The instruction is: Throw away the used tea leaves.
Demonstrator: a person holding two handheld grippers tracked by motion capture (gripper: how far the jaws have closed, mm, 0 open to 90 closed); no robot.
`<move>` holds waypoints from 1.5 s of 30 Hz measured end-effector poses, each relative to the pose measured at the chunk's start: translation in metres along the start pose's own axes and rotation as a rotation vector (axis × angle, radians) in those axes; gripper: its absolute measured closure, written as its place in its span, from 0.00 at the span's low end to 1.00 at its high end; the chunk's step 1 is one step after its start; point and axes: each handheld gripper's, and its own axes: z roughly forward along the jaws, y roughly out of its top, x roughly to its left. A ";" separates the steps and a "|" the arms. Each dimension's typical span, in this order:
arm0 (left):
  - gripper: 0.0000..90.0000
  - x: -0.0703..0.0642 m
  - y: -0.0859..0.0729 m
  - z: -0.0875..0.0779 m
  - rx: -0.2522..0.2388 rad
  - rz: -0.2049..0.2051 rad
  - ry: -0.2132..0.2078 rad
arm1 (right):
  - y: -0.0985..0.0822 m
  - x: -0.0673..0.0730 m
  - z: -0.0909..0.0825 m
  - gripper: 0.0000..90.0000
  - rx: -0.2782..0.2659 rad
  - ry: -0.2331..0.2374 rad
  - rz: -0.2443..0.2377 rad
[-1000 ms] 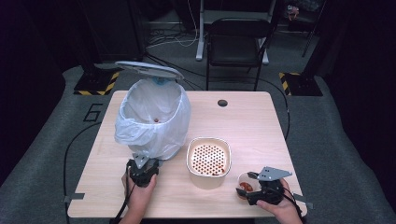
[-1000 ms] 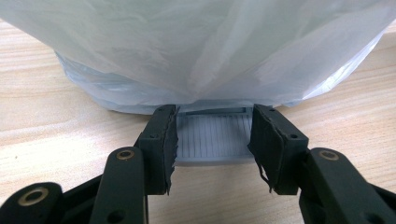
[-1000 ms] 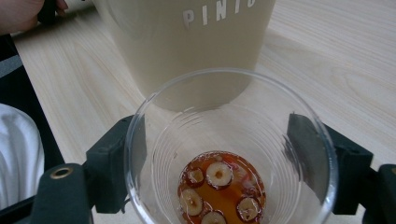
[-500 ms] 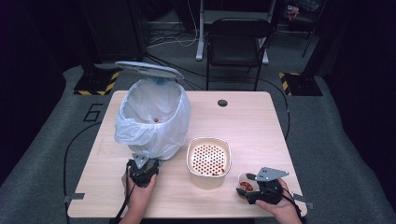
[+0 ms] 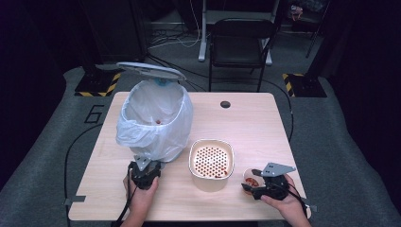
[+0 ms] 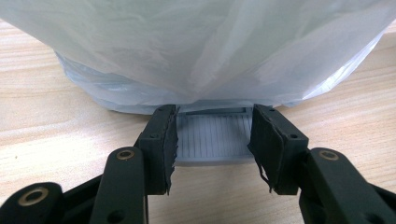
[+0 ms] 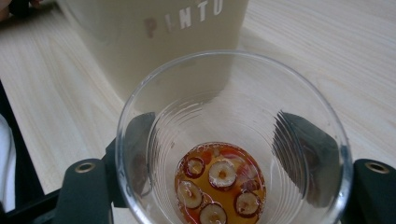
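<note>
Near the table's front edge, the left gripper (image 6: 212, 140) straddles the pedal (image 6: 212, 137) of the bag-lined bin (image 5: 153, 118), jaws apart, likely keeping its lid (image 5: 150, 70) up; the right gripper (image 7: 224, 158) clamps a clear plastic cup (image 7: 233, 140) of red liquid and fruit slices beside the perforated strainer bowl (image 5: 211, 161), seemingly for draining.

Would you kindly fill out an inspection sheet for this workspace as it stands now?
Surface: light wooden table, with a round hole near its far edge.
Job's things: pedal bin lined with a translucent bag, lid raised; cream perforated strainer bowl; clear plastic cup with amber liquid and sliced fruit at the bottom.
Clutter: nothing seen.
Grippers: left hand-held gripper open, jaws either side of the bin's grey pedal; right hand-held gripper shut on the cup.
Cables: black cable trailing off the table's left side.
Surroundings: black chair beyond the table, grey floor, hazard-striped markers.
</note>
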 end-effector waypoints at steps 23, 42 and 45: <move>0.57 0.000 0.000 0.000 -0.001 0.012 0.001 | 0.047 -0.050 0.003 0.34 -0.026 -0.060 0.004; 0.57 0.000 0.000 0.000 -0.005 0.007 0.002 | 0.081 -0.074 0.015 0.34 -0.047 -0.088 0.021; 0.57 0.000 0.000 0.000 -0.004 0.008 0.002 | 0.085 -0.075 0.016 0.34 -0.049 -0.087 0.014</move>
